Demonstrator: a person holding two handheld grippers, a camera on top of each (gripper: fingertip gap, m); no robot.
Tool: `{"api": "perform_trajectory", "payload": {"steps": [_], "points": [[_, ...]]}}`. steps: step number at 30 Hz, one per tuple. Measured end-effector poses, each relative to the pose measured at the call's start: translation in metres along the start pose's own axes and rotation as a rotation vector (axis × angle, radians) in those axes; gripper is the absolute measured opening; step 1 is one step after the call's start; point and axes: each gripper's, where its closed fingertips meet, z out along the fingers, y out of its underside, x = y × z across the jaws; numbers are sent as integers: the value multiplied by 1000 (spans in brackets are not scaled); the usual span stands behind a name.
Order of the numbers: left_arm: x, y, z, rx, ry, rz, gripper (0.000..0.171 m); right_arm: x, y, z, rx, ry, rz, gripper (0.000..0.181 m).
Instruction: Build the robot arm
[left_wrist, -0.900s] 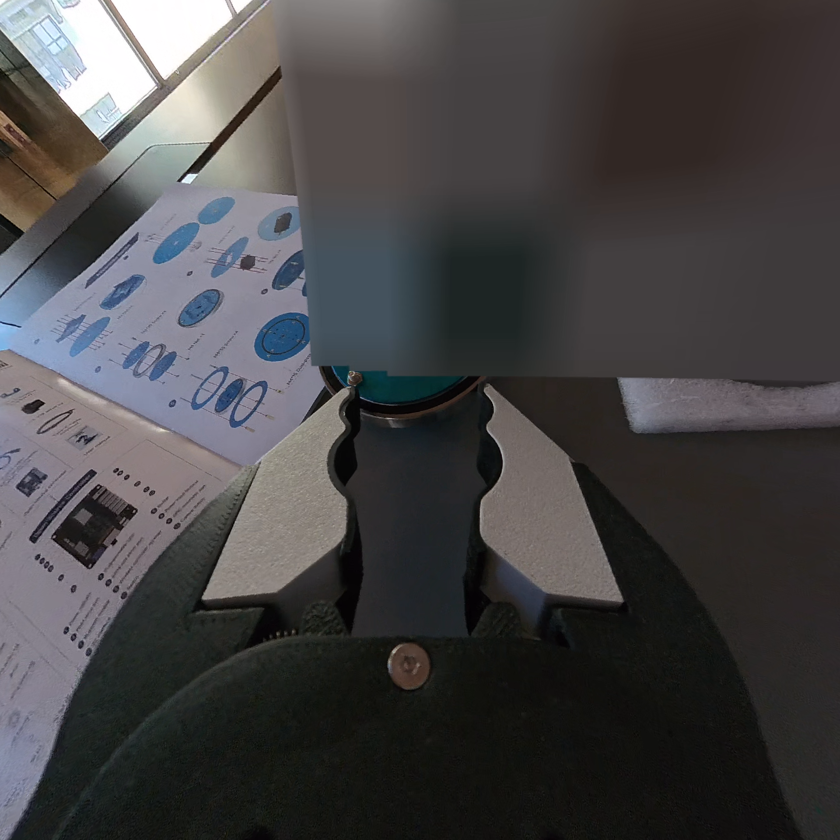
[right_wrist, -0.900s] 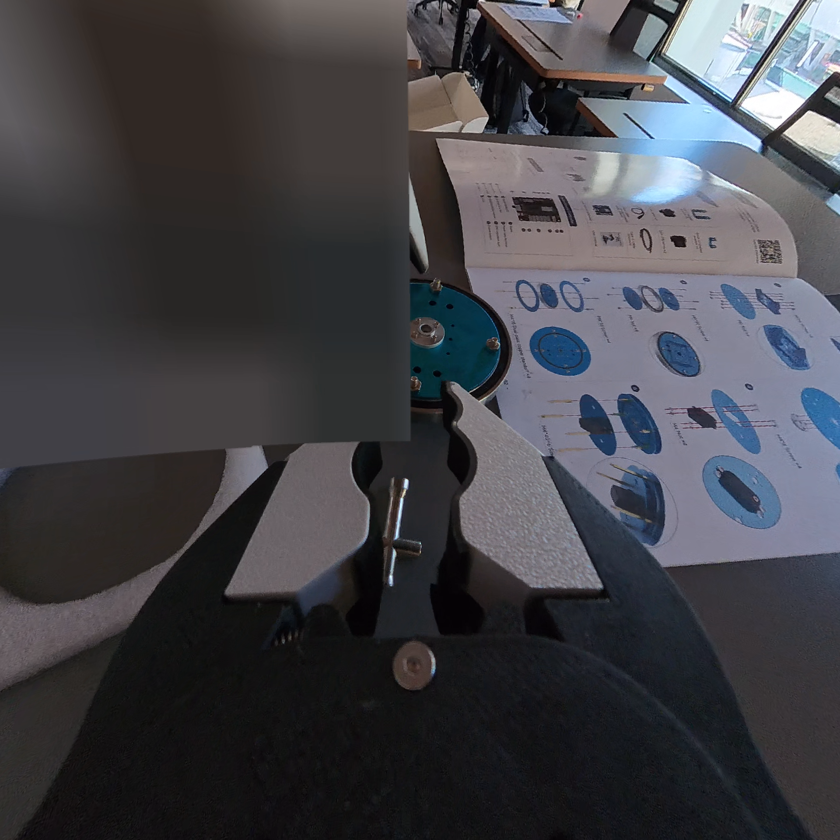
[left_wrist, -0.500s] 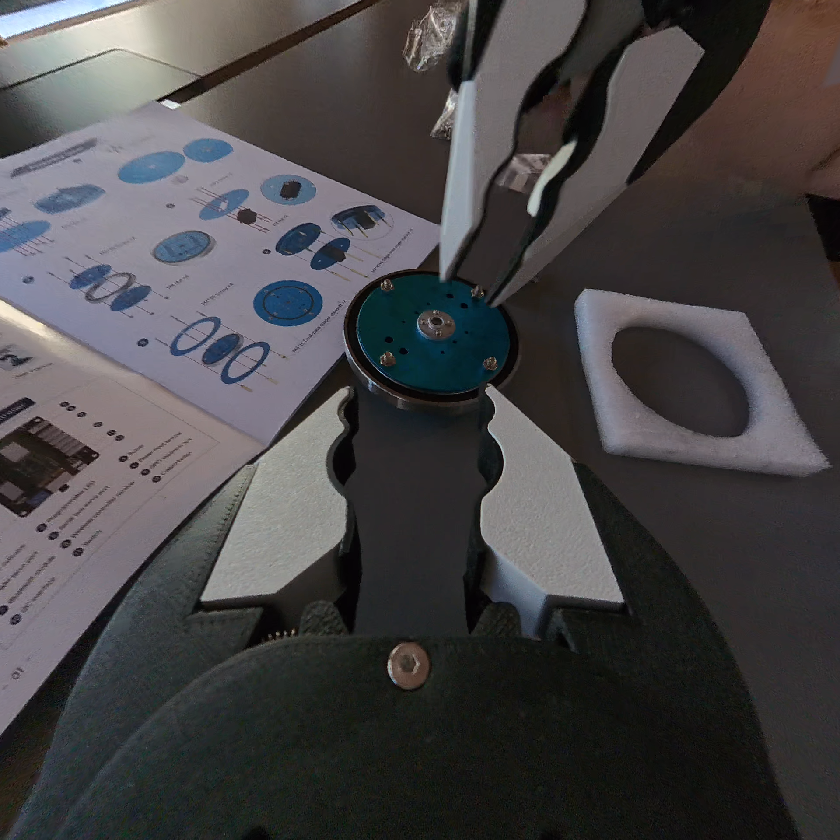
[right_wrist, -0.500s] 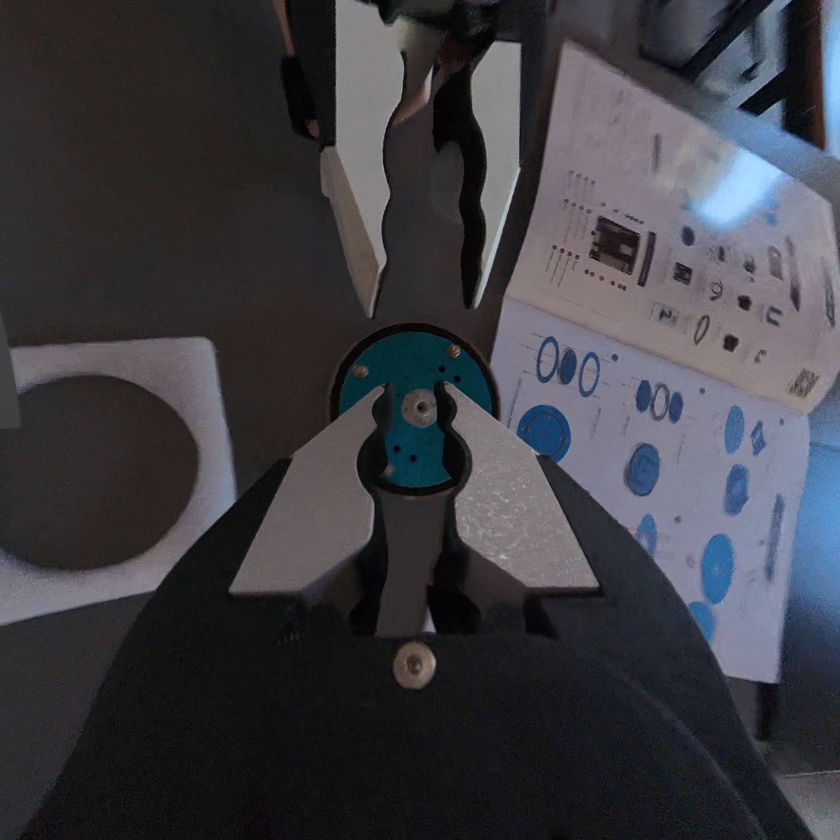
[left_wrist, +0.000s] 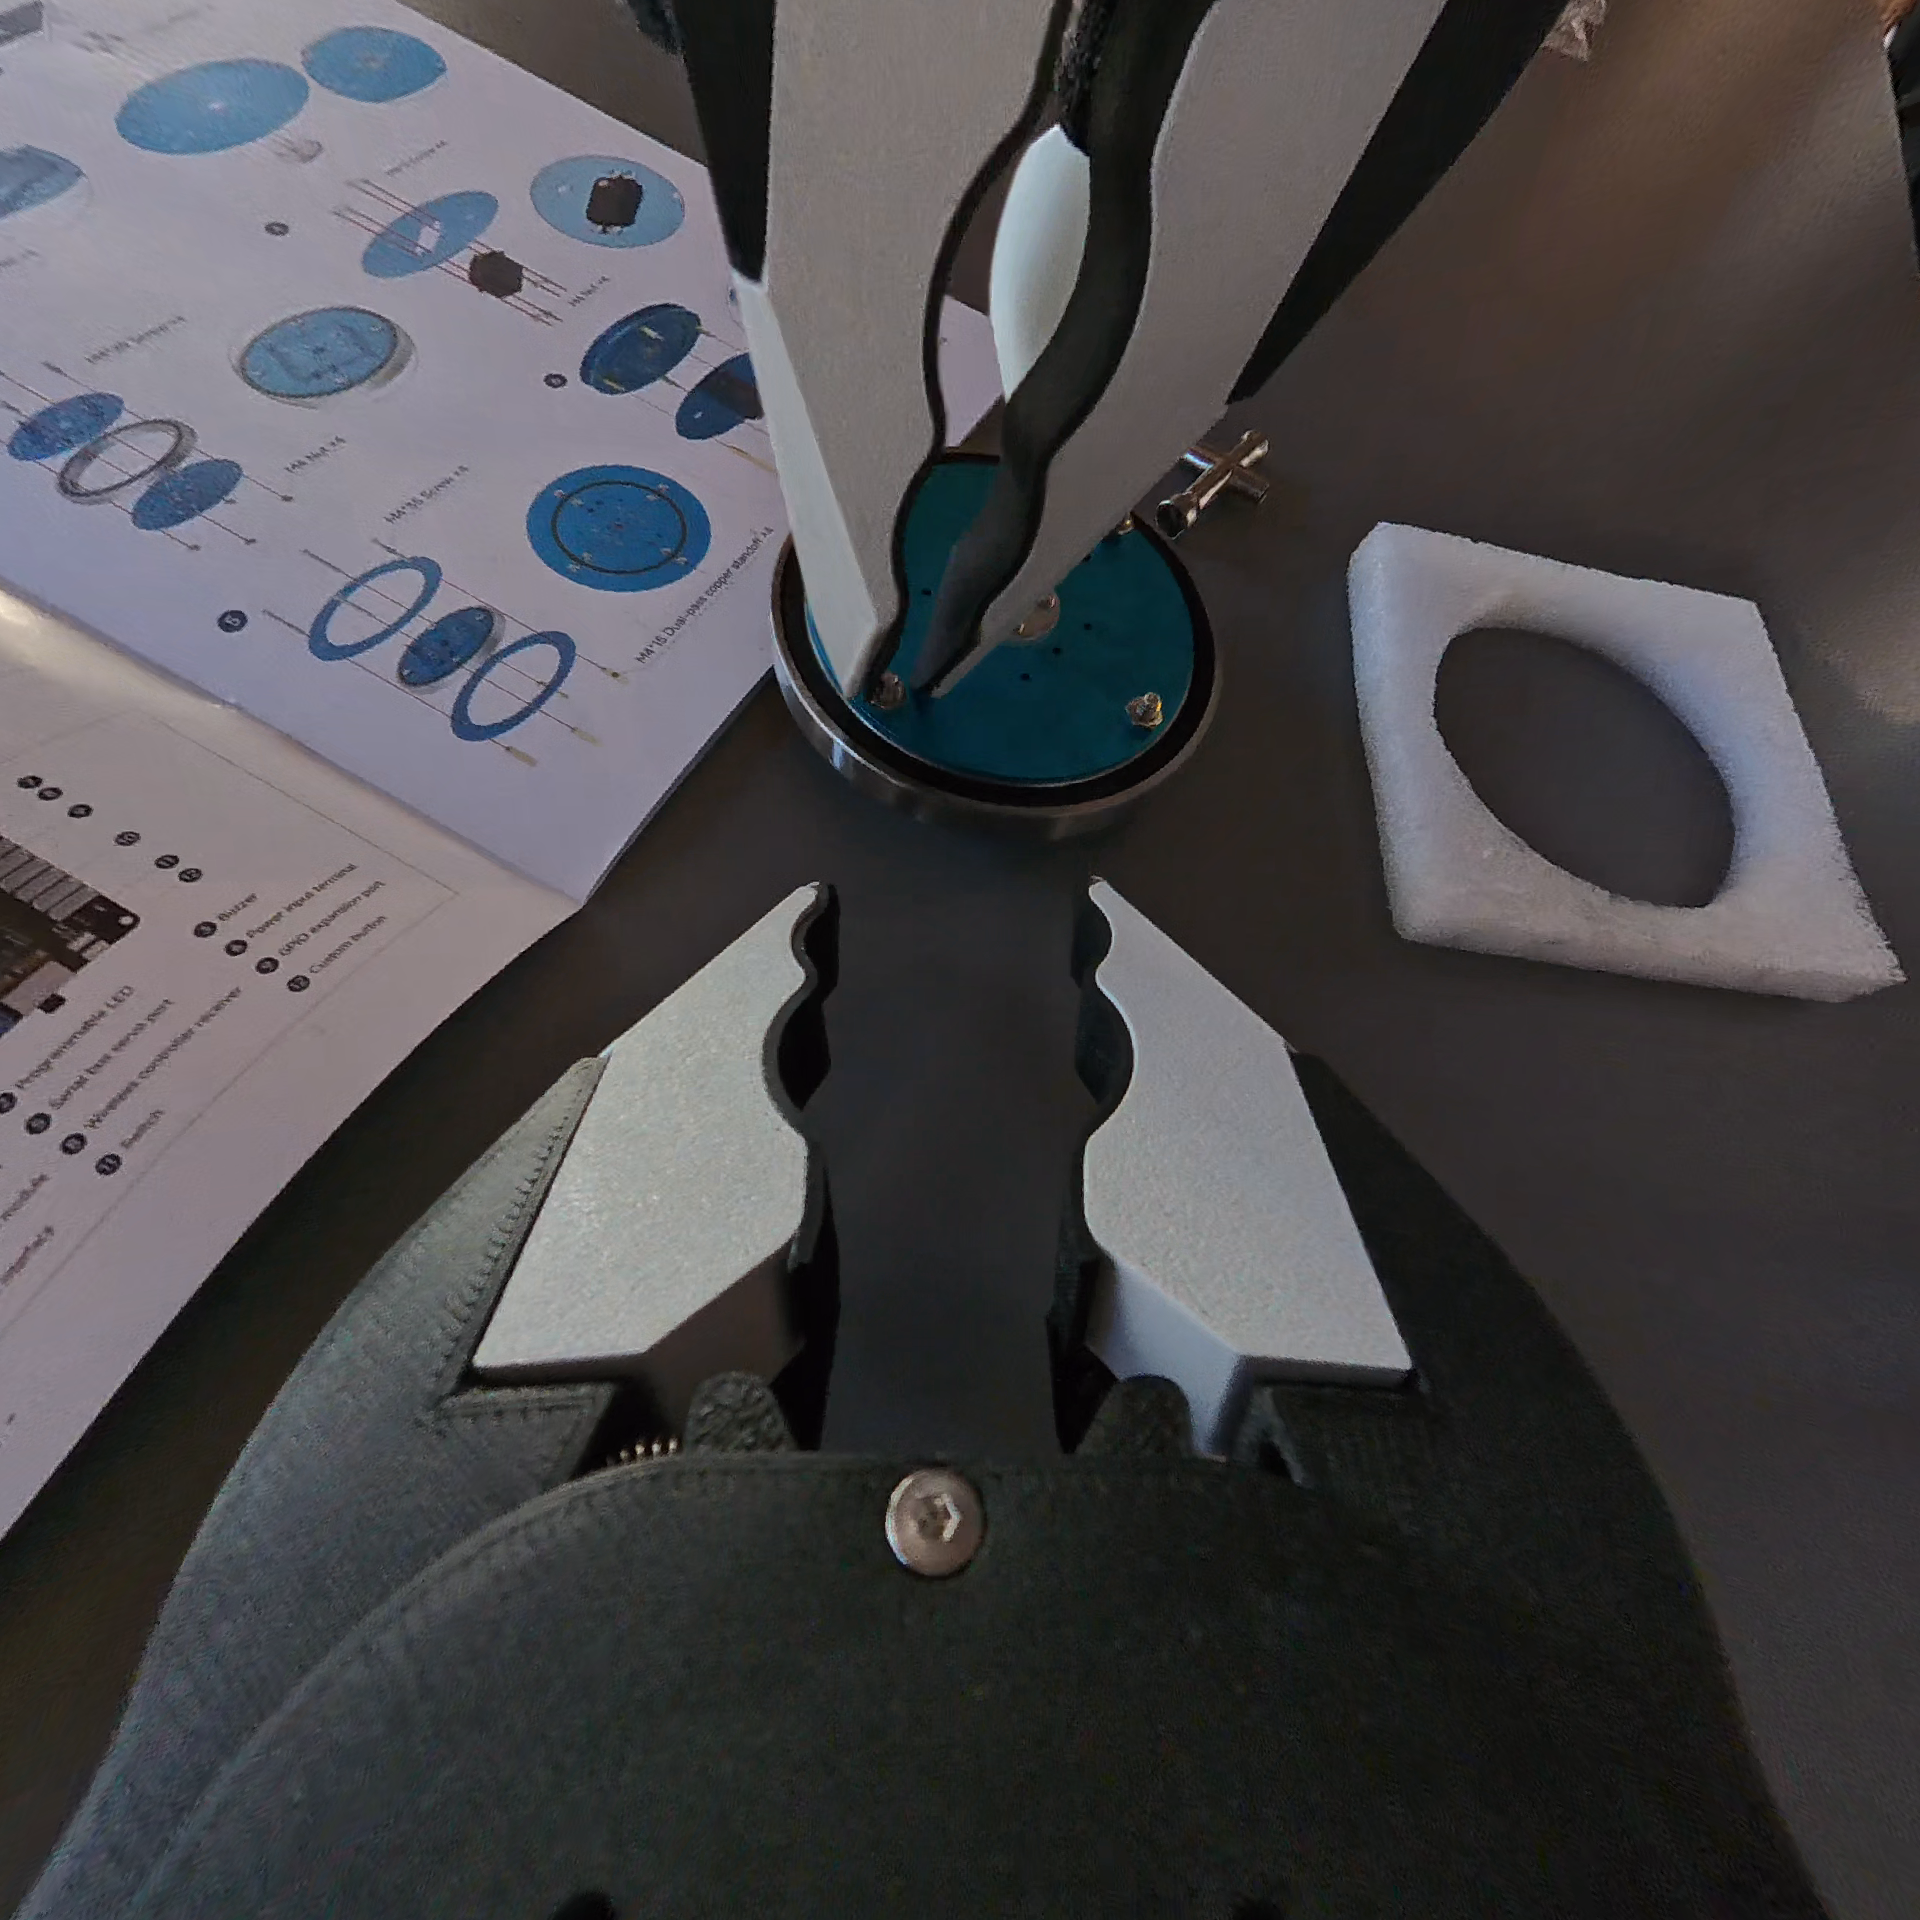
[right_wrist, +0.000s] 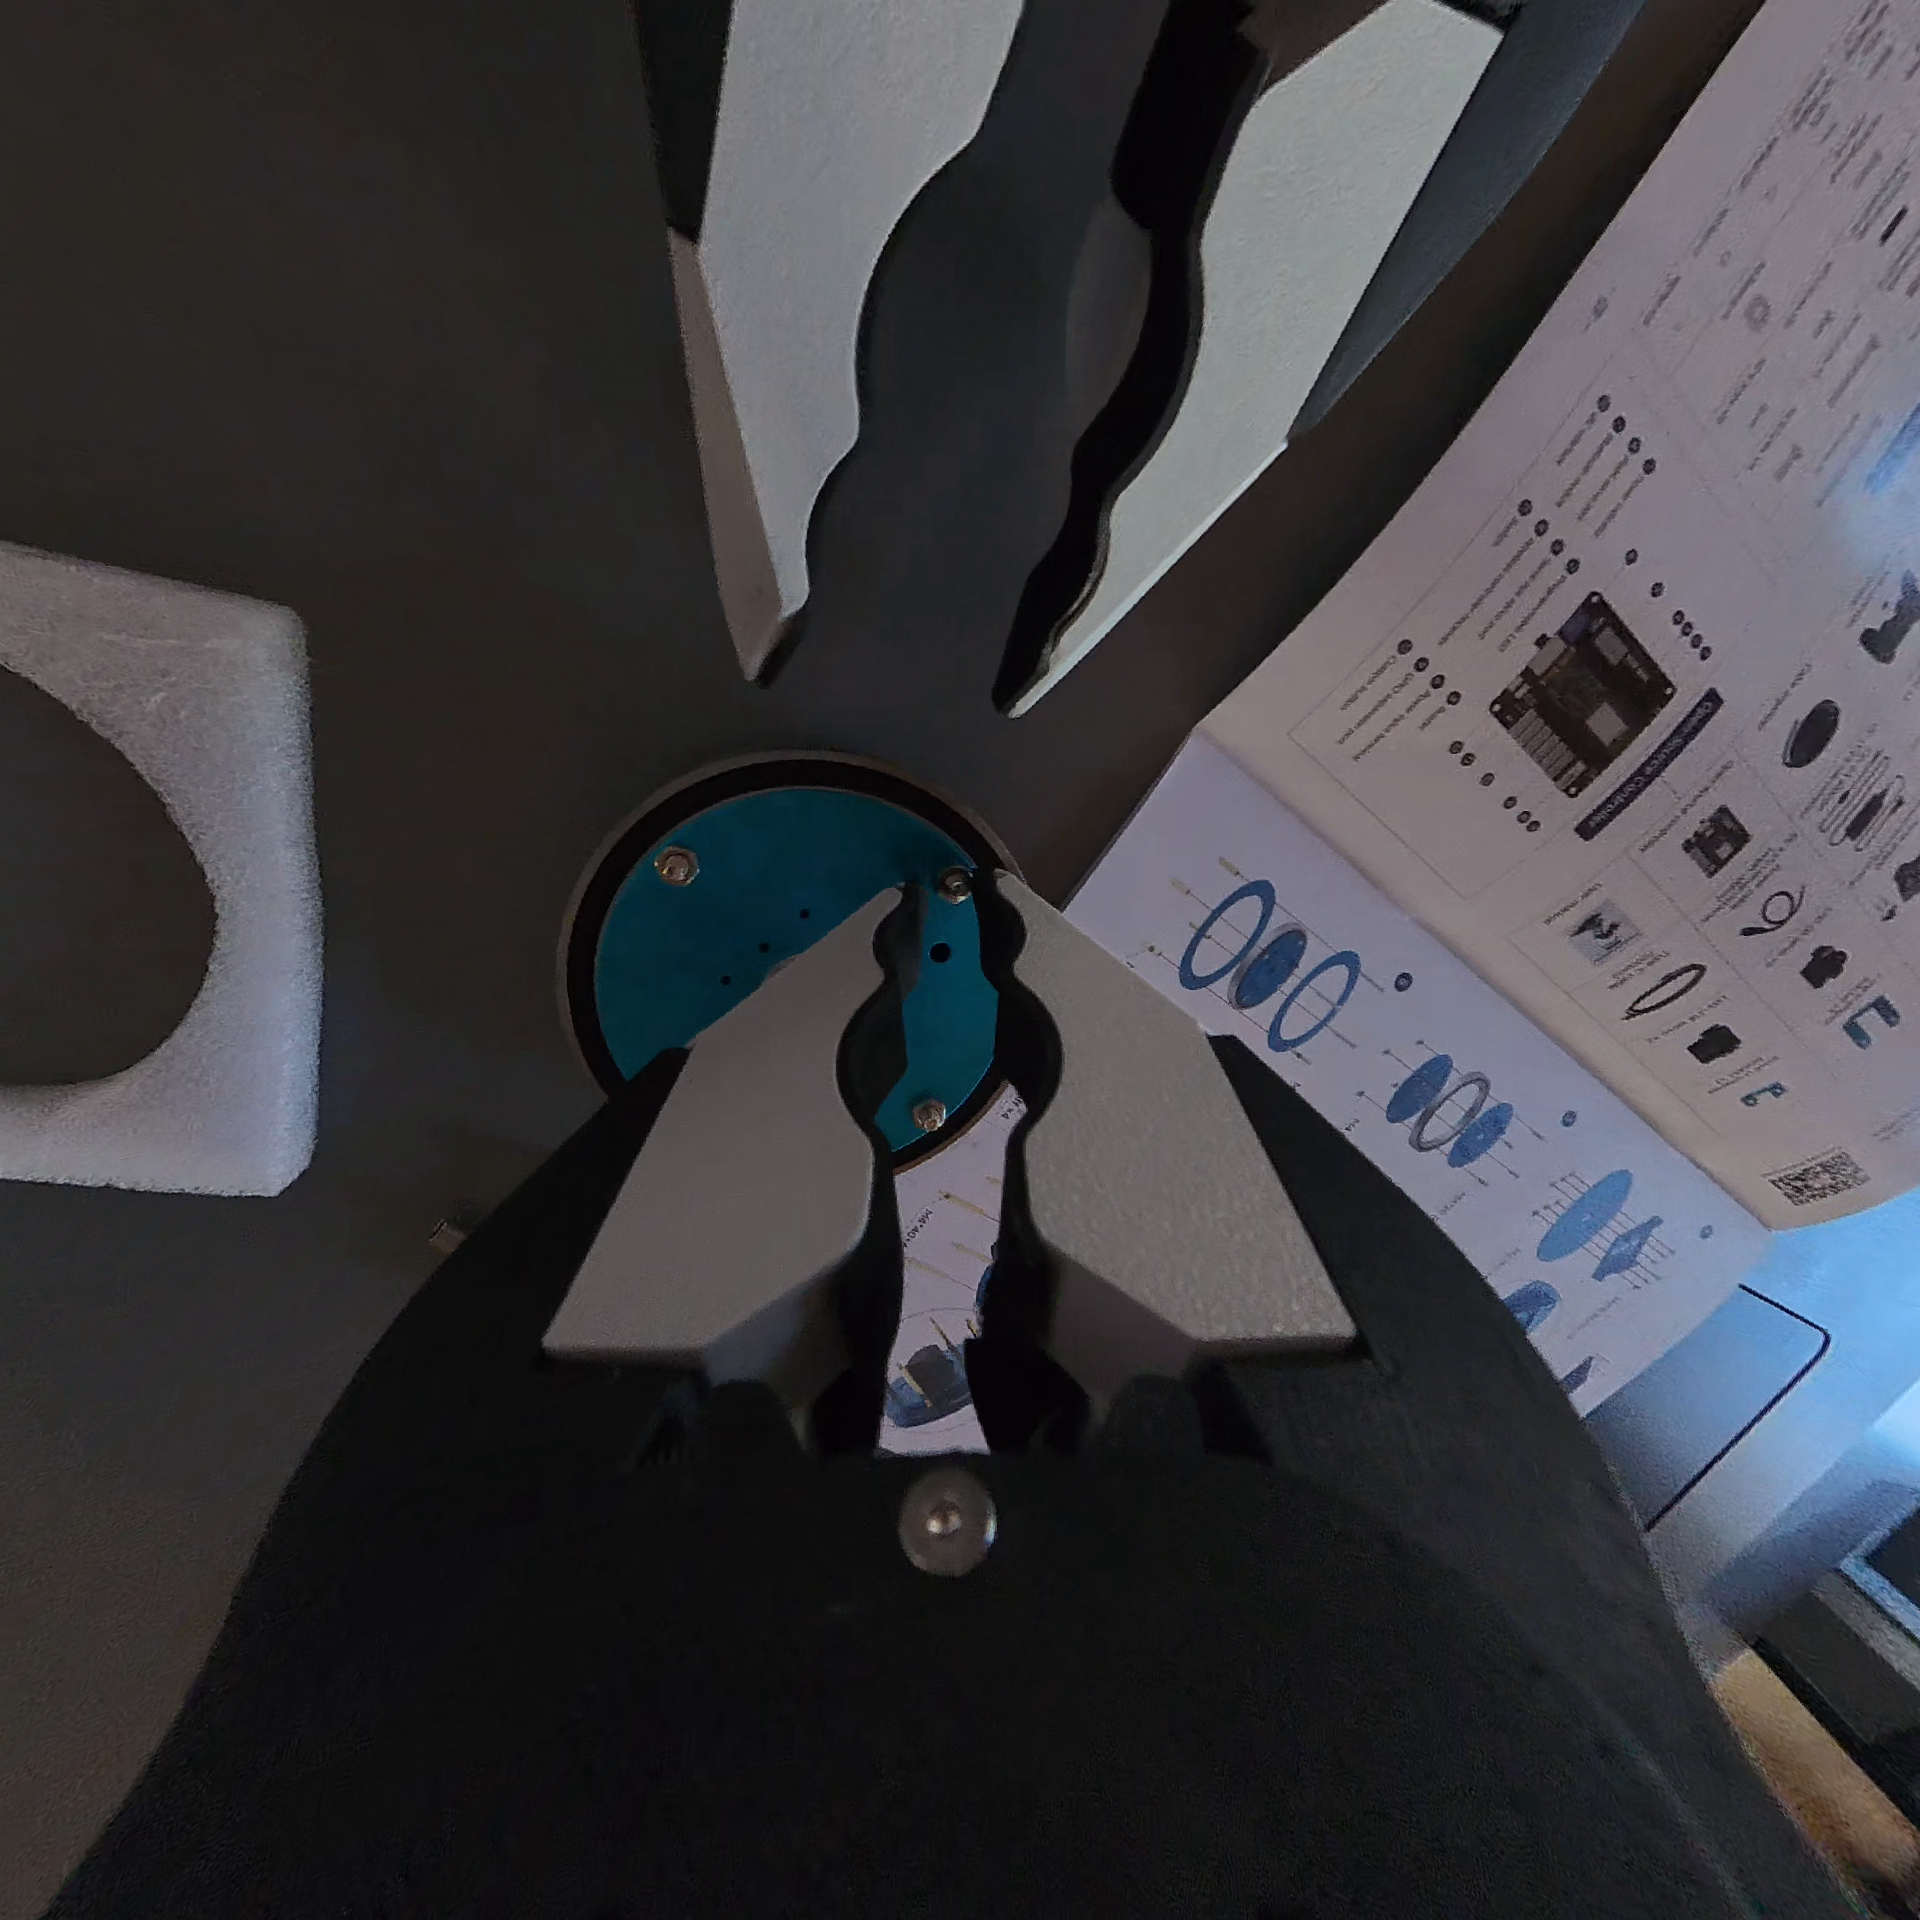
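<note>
Dark tabletop (left_wrist: 1558, 1195): right gripper (left_wrist: 902, 686), newly descended, fingers nearly closed at teal disc (left_wrist: 1039, 707) standoff (empty); left gripper (left_wrist: 951, 904) wide, withdrawn.

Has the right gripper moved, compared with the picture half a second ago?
Yes. In the left wrist view, the right gripper has crossed the blue disc from its far rim to the screw at the near-left rim, toward the booklet.

a: what do the right gripper (right_wrist: 951, 888) fingers hide?
b: the teal disc's (right_wrist: 748, 935) middle and near side, and part of the booklet (right_wrist: 1558, 831) behind them.
a: and off to their left?
b: the foam frame (right_wrist: 239, 883), cut off by the picture's edge.
a: the small metal tool (left_wrist: 1216, 483)?
b: half hidden behind that finger.
</note>
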Motion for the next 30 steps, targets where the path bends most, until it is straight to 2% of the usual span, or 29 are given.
{"api": "perform_trajectory", "payload": {"steps": [6,11,14,20,30], "points": [[4,-9,4,34,-2,20,42,-1,2,1,-31,-83,63,8],[3,-4,9,-6,-37,31,39,2,1,1,-39,-97,77,13],[5,-4,9,-8,-36,31,35,-1,-3,2,-10,-135,117,8],[4,-5,9,0,-22,7,34,3,-1,2,-31,-100,103,11],[6,-2,13,-29,-41,28,34,0,3,1,-57,-127,227,5]]}}
